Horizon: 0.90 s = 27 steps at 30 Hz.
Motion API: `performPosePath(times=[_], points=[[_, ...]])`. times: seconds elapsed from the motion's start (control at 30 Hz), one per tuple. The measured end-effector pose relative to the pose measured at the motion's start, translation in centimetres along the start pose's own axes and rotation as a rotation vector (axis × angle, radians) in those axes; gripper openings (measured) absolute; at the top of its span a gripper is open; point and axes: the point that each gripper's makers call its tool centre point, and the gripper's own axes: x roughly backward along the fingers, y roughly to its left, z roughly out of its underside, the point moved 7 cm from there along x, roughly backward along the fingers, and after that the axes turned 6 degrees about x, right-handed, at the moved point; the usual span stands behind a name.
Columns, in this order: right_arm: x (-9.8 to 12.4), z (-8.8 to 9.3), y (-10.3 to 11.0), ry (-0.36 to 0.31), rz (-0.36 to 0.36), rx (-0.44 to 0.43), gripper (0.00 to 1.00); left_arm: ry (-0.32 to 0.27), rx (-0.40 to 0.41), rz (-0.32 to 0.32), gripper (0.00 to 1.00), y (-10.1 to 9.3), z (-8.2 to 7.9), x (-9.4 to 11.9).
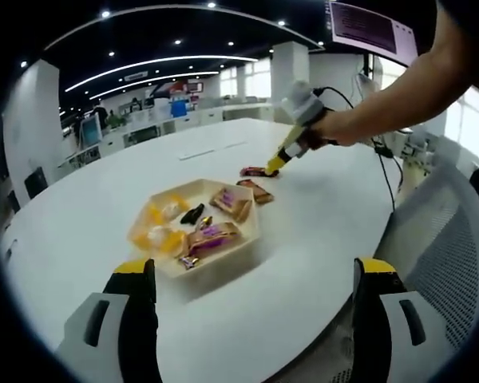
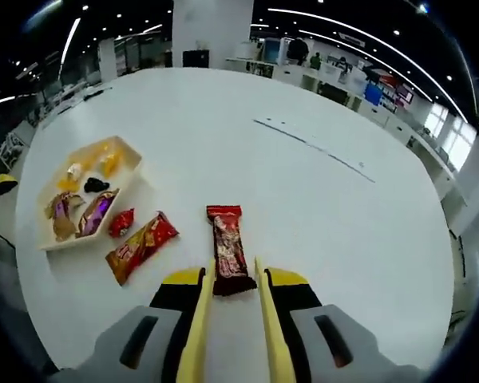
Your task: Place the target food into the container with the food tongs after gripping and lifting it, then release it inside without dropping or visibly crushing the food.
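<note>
Right gripper view: the right gripper (image 2: 233,291), with yellow tong blades, straddles the near end of a dark-red foil-wrapped snack bar (image 2: 228,249) lying right of the shallow cream tray (image 2: 128,182). Light, crinkly, probably slippery; a gentle mid-length pinch suits. The left gripper (image 1: 255,275) gapes wide, empty.

Table: large white round-edged tabletop (image 1: 303,231), with a thin seam line across it in the right gripper view (image 2: 311,144).
Ceiling: dark, with long curved light strips (image 1: 156,64) and small round spotlights (image 1: 105,13).
Pillars: white square column (image 1: 291,76) beyond the table; another wide white one (image 2: 211,24) in the right gripper view.
Windows: bright panes (image 1: 247,80) along the far wall.
Furniture: rows of white desks (image 1: 176,121) in the open office; a grey mesh chair back (image 1: 439,231) beside the table.
Screen: a monitor (image 1: 371,28) hung high.
</note>
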Motion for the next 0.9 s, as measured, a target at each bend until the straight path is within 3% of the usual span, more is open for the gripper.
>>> performPosePath(times=[0.43,0.6,0.67,0.7,0.73,0.77,0.9], points=[[-1.4,-1.9,0.1,-0.041,-0.111,0.100,0.28,0.017,-0.009,0.000,0.99,-0.1,0.2,-0.1],[-2.1,-2.1,-0.5,-0.018,-0.135,0.130,0.28,0.022,-0.008,-0.003,0.99,0.0,0.3,-0.1],[-2.4,-1.9,0.0,-0.020,-0.206,0.141,0.28,0.026,-0.012,-0.005,0.98,0.0,0.3,-0.1],[-2.5,-1.6,-0.3,-0.004,-0.177,0.204,0.28,0.026,-0.012,-0.004,0.98,0.0,0.3,-0.1],[-2.4,-1.8,-0.2,-0.024,-0.192,0.212,0.27,0.031,-0.010,-0.003,0.98,0.0,0.4,-0.2],[-2.6,-1.7,0.0,-0.024,-0.203,0.162,0.25,0.036,-0.016,-0.004,0.98,0.0,0.5,-0.2],[-2.4,-1.8,0.0,-0.002,-0.199,0.161,0.22,0.041,-0.018,-0.006,0.99,0.0,0.5,-0.2]])
